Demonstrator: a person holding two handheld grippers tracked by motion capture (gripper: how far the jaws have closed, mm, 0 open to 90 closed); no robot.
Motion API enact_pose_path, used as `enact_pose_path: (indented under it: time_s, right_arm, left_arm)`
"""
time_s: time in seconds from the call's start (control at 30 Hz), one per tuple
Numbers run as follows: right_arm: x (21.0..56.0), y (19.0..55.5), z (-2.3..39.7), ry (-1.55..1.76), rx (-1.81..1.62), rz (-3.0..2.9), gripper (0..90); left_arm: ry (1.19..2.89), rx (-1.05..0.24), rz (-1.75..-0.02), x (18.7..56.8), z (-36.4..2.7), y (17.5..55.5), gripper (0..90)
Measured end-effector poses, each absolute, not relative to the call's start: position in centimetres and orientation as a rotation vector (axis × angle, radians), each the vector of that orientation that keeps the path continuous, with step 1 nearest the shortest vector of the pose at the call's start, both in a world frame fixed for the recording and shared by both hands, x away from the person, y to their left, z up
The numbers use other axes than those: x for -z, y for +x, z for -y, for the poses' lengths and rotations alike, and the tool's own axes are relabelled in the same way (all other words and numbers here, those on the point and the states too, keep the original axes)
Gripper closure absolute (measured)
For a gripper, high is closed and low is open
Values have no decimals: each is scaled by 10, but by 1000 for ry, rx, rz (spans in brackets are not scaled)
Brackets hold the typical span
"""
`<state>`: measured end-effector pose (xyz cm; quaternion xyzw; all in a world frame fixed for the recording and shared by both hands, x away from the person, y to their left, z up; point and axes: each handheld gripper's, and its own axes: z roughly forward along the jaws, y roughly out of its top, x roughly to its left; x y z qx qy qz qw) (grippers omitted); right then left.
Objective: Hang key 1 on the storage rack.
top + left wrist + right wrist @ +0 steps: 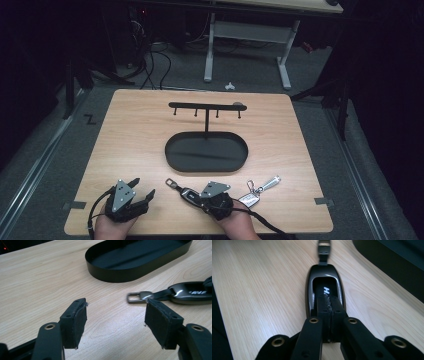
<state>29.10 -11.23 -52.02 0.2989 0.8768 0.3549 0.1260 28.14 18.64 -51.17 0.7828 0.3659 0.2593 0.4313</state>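
A black car key fob [186, 193] lies flat near the table's front edge, with a short strap and metal buckle [172, 183] pointing to the far left. My right gripper [194, 197] is shut, and its closed tips rest on top of the fob [310, 290]; the pads [325, 305] meet with nothing seen between them. To the left, my left gripper [143, 186] stands open just above the bare wood. In the left gripper view its jaws [116, 315] are wide apart, with the buckle [133, 297] and fob [190, 292] just beyond the right one.
A black oval tray [206, 165] sits mid-table, with a T-shaped hook rack [206, 106] rising from it. A second key with a silver ring and clip [256, 194] lies to the right of my right hand. The tray wall [120, 275] is close ahead.
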Motion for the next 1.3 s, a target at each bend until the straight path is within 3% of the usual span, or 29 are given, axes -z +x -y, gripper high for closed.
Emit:
enact_pose_path:
  time_s: [0.6, 0.67, 0.9, 0.93, 0.97, 1.13, 1.3]
  right_arm:
    - [523, 267, 207, 1109, -1061, -2415, 891]
    - [522, 266, 209, 1127, -1082, -2410, 865]
    - [513, 268, 205, 1126, -1171, -2368, 483]
    - [513, 268, 205, 1126, -1171, -2368, 483]
    - [518, 270, 199, 1118, -1133, -2382, 392]
    - [525, 272, 190, 1097, -1071, -2426, 365]
    - [526, 275, 190, 1115, -1033, -2414, 468]
  left_arm:
    - [1969, -636, -903, 514, -181, 282, 347]
    - [1969, -636, -902, 514, -180, 282, 346]
    - [1969, -633, -902, 515, -181, 283, 347]
    - [1969, -633, -902, 515, -181, 283, 347]
    - [1972, -632, -902, 515, -181, 282, 347]
    - [1964, -634, -904, 514, -183, 281, 347]
    - [1961, -641, -900, 514, -184, 280, 350]
